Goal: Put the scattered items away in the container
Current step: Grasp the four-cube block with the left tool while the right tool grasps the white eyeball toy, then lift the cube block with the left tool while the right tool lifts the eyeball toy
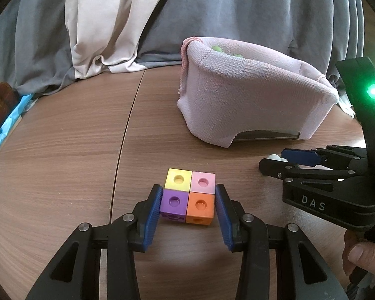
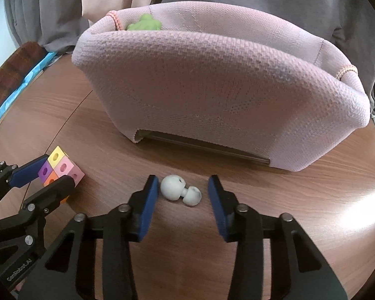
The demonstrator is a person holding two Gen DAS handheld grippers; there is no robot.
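A block of four joined cubes (image 1: 189, 195), yellow, pink, purple and orange, lies on the wooden table. My left gripper (image 1: 187, 203) is open around it, a blue pad close on each side. It also shows in the right wrist view (image 2: 60, 168). A small white mushroom-shaped piece (image 2: 178, 189) lies on the table between the open pads of my right gripper (image 2: 183, 192), touching neither. The pink knitted fabric basket (image 2: 225, 95) stands just behind, with a green item (image 2: 145, 23) inside. In the left wrist view the basket (image 1: 250, 95) is at the back right and my right gripper (image 1: 282, 161) at the right.
Grey and cream curtains (image 1: 112, 25) hang behind the round wooden table (image 1: 62, 150). A table seam (image 1: 127, 125) runs front to back. A blue-edged object and dark red checked fabric (image 1: 0, 105) lie at the far left edge.
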